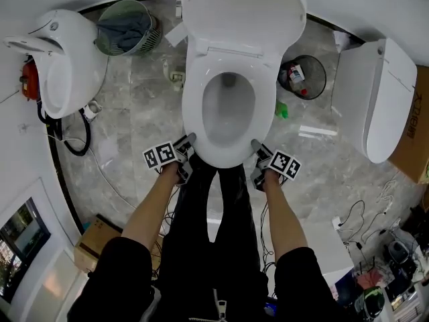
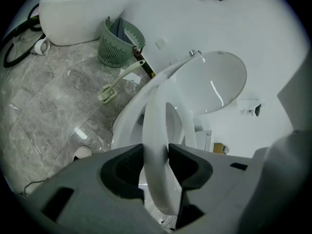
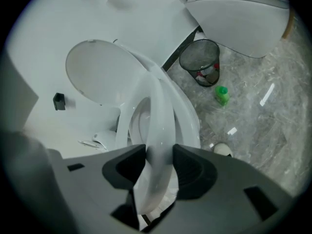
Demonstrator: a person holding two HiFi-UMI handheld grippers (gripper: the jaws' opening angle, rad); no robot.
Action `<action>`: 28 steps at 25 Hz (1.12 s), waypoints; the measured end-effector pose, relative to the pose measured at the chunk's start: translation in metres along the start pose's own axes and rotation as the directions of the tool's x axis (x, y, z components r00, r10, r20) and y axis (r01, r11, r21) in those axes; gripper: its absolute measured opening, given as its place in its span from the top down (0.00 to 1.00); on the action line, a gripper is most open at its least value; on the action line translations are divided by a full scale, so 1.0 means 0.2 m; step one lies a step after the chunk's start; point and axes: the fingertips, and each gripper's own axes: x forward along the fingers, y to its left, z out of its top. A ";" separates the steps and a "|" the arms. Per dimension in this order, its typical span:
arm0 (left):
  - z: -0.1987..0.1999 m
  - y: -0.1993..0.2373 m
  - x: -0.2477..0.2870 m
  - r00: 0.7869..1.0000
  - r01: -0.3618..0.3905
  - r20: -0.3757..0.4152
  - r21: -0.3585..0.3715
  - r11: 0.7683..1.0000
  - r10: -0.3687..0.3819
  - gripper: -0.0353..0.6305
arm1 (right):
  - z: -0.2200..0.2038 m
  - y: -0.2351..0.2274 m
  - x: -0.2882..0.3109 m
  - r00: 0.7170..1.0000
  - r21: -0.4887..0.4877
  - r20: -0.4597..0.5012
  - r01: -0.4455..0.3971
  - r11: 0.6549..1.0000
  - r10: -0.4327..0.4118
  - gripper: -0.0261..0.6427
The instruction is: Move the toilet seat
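Note:
A white toilet stands in front of me with its lid (image 1: 241, 12) raised against the wall. The white toilet seat (image 1: 194, 106) lies around the bowl. In the head view my left gripper (image 1: 188, 141) is at the seat's front left edge and my right gripper (image 1: 258, 146) at its front right edge. In the left gripper view the seat rim (image 2: 156, 126) runs between the dark pads (image 2: 127, 165), and the left gripper (image 2: 156, 152) is shut on it. In the right gripper view the right gripper (image 3: 160, 152) is likewise shut on the seat rim (image 3: 158, 116), and the seat looks lifted slightly off the bowl.
A green basket (image 1: 127, 25) stands at the back left and a black wire bin (image 1: 303, 77) at the back right, with a green bottle (image 1: 281, 110) beside the toilet. Other white fixtures stand left (image 1: 64, 59) and right (image 1: 375, 99). A cardboard box (image 1: 97, 237) sits near my left leg.

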 end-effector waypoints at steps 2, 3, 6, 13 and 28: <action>0.02 -0.08 -0.06 1.000 0.013 0.022 -0.019 1.000 -0.013 0.71 | 0.02 0.08 -0.07 1.000 0.020 0.015 -0.023 1.000 0.023 0.70; 0.04 -0.12 -0.09 0.999 0.018 0.034 -0.025 1.000 -0.017 0.71 | 0.03 0.12 -0.10 0.999 0.027 0.023 -0.034 0.999 0.033 0.70; 0.10 -0.25 -0.17 0.996 0.022 0.085 -0.032 0.999 -0.019 0.71 | 0.08 0.24 -0.18 0.997 0.030 0.036 -0.062 0.998 0.061 0.71; 0.28 -0.59 -0.31 0.978 0.054 0.204 -0.102 0.993 -0.032 0.70 | 0.26 0.54 -0.37 0.983 0.067 0.062 -0.176 0.982 0.172 0.68; 0.73 -1.18 -0.42 0.937 0.266 0.268 -0.127 0.956 -0.225 0.60 | 0.71 1.06 -0.55 0.906 0.255 0.291 -0.383 0.888 0.307 0.66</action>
